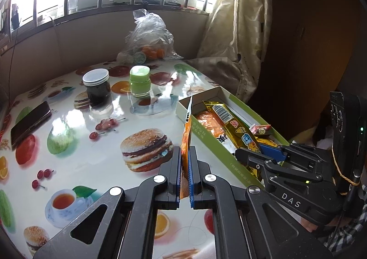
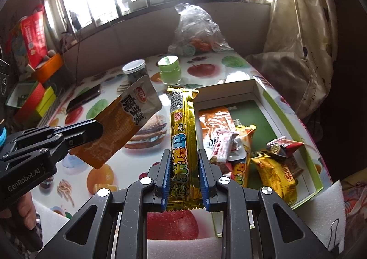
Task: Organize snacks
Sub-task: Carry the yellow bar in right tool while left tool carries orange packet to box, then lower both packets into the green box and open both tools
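My left gripper (image 1: pixel 185 155) is shut on an orange flat snack pouch (image 1: pixel 187 130), held edge-on above the table; the pouch shows face-on in the right wrist view (image 2: pixel 119 126). My right gripper (image 2: pixel 184 167) is shut on a long gold snack bar (image 2: pixel 183 130), held over the left rim of the green-and-white box (image 2: pixel 296 121); the bar also shows in the left wrist view (image 1: pixel 236 128). The box (image 1: pixel 206 137) holds several wrapped snacks, among them an orange packet (image 2: pixel 215 119), a white-red bar (image 2: pixel 221 146) and a yellow packet (image 2: pixel 275 174).
On the fruit-print table stand a dark jar with white lid (image 1: pixel 97 87), a green jar (image 1: pixel 140 81), a phone (image 1: pixel 31 123) and a clear plastic bag with oranges (image 1: pixel 149 38). A curtain (image 1: pixel 238 29) hangs right. Coloured boxes (image 2: pixel 34 98) are stacked far left.
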Tool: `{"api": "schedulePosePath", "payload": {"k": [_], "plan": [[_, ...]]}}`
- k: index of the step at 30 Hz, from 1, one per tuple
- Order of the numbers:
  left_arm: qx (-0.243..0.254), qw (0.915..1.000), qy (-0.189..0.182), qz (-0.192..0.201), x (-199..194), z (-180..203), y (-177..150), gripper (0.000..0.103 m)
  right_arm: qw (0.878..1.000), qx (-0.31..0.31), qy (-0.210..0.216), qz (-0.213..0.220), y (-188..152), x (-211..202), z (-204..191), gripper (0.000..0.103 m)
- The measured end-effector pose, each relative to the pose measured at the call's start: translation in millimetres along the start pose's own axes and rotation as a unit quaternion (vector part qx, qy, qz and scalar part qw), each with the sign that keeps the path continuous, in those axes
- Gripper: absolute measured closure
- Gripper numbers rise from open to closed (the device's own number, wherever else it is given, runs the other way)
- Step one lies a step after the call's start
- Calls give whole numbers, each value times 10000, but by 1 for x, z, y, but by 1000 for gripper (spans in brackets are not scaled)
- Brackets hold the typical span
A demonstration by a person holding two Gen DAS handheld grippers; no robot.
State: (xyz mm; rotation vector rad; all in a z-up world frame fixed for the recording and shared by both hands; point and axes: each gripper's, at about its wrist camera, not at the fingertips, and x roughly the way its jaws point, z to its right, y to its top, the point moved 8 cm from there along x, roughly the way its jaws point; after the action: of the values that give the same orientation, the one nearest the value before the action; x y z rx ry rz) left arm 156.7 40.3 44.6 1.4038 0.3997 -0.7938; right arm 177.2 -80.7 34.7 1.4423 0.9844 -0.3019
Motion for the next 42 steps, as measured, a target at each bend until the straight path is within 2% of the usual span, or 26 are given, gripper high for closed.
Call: {"api": "schedulePosePath", "payload": {"k": [6,21,35,42], "plan": [[40,10000,-68,-7,6,11,7,98,9999,90,-91,34,1,-4,15,82],[105,9991,-379,-144,43,47,30,98,9973,317,-654,-114,-9,-6,78,82],[-24,9973,-554,-478,89,73,34,98,9927,88,-1199,-130,-16,-5,102,82],[-99,9971,-544,-518,101,74,37,98,9922,77,-1236,-118,-16,-2,109,81]]}}
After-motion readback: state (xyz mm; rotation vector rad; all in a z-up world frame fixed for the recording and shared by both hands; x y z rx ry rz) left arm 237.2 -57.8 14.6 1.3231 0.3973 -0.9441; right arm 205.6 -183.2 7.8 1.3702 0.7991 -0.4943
